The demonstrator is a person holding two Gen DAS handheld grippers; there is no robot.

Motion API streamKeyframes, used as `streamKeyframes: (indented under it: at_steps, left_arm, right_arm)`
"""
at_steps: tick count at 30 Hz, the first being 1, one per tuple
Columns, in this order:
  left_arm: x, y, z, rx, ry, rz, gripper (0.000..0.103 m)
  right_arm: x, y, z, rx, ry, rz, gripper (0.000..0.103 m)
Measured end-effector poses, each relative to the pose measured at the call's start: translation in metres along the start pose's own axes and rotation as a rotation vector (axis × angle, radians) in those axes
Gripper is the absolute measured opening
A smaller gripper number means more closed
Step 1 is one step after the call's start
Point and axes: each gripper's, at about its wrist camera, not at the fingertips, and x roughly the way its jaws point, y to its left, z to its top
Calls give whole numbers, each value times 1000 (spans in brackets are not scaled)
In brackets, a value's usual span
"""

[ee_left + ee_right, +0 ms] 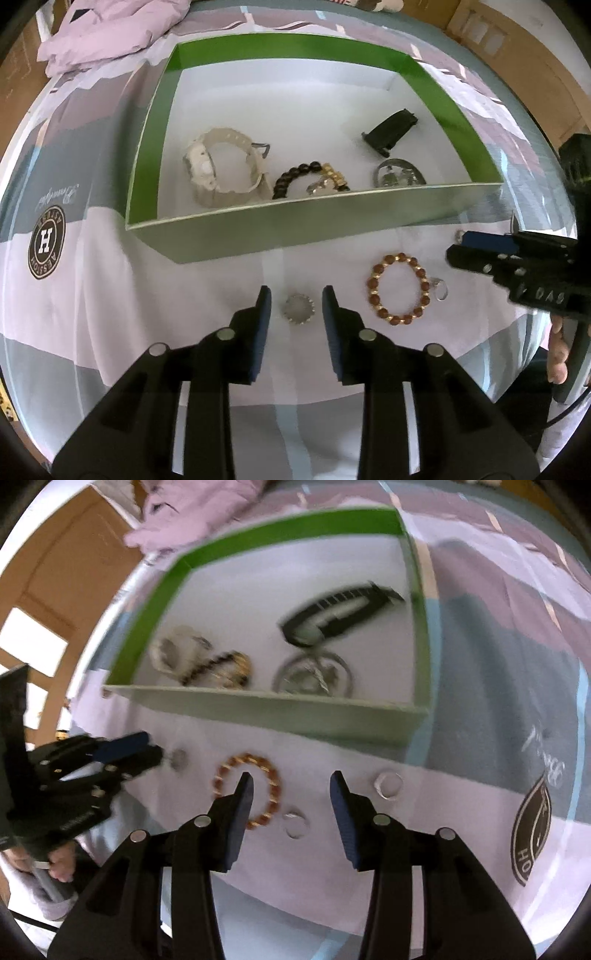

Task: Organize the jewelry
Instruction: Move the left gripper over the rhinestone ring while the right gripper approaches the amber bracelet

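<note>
A small silver ring lies on the bedspread between the fingers of my left gripper, which is open and does not touch it. To its right lie a brown and gold bead bracelet and a clear ring. My right gripper is open above the cloth, its left finger over the bead bracelet. A clear ring sits between its fingers, and another ring lies just to their right. The green box stands behind.
The box holds a white watch, a black and gold bead bracelet, a round silver piece and a black clip. A lilac quilt is bunched at the far left. A hand grips the right tool.
</note>
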Motion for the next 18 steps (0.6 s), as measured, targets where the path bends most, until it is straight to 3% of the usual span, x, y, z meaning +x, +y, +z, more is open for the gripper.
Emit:
streamKeyframes:
  at_steps: [8, 11, 18]
  left_arm:
    - [13, -6, -1, 12, 35, -12, 32]
    - [21, -7, -3, 11, 63, -9, 34]
    - [29, -9, -3, 15, 75, -2, 34]
  right_arm:
    - [-11, -26, 4, 100, -17, -48, 45]
    - [-10, -34, 7, 123, -23, -123, 45]
    - [11, -31, 7, 94, 23, -184, 45]
